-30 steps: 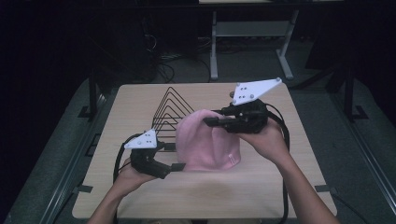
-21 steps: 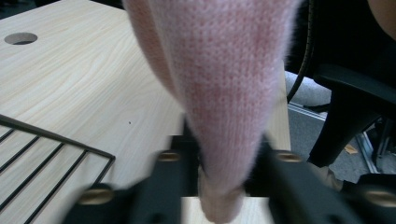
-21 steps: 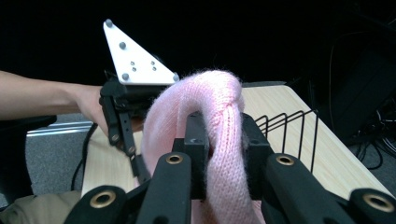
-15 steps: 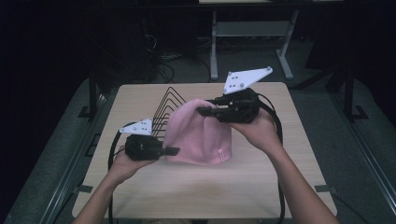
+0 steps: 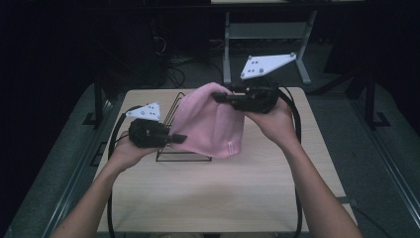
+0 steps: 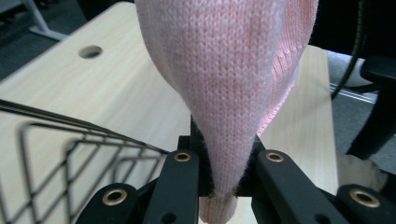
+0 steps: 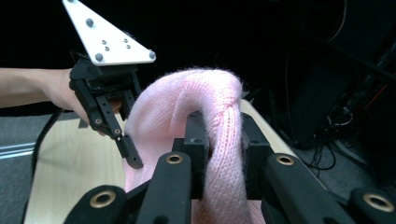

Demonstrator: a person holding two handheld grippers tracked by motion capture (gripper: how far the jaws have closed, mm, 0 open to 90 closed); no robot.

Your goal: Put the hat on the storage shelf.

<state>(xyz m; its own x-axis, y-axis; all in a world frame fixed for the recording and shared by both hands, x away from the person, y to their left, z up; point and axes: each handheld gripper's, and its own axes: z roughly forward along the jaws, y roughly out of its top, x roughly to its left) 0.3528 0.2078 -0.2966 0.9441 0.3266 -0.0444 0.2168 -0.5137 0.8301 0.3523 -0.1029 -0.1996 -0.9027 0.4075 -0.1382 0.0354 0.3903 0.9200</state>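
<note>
A soft pink knitted beanie hat [image 5: 210, 124] is hanging in the air above the middle of a pale wooden table [image 5: 218, 193], stretched between two hand-held tools. Its rounded crown is pointing up and away from the person, and its open ribbed hem, carrying a small tag, is drooping toward the tabletop without clearly touching it.

The right gripper [image 5: 221, 97], a black two-jaw tool with a grey three-cornered plate on top, is pinching a fold of knit near the crown; in the right gripper view the jaws are pressing together on a thick roll of the fabric. The left gripper [image 5: 179, 139] is gripping the hat's lower left edge, and in the left gripper view a narrow bunch of wool is squeezed tightly between its jaws.

Just behind and below the hat, a black wire rack with upright loops [image 5: 174, 126] is standing on the table, partly hidden by the fabric.

The hat looks light, limp and stretchy, so it will probably sag and fold wherever it is unsupported. The firmer ribbed hem seems the surest place to take hold, since thin single layers could slip free. The fuzzy knit might also snag on the rack's wires.
</note>
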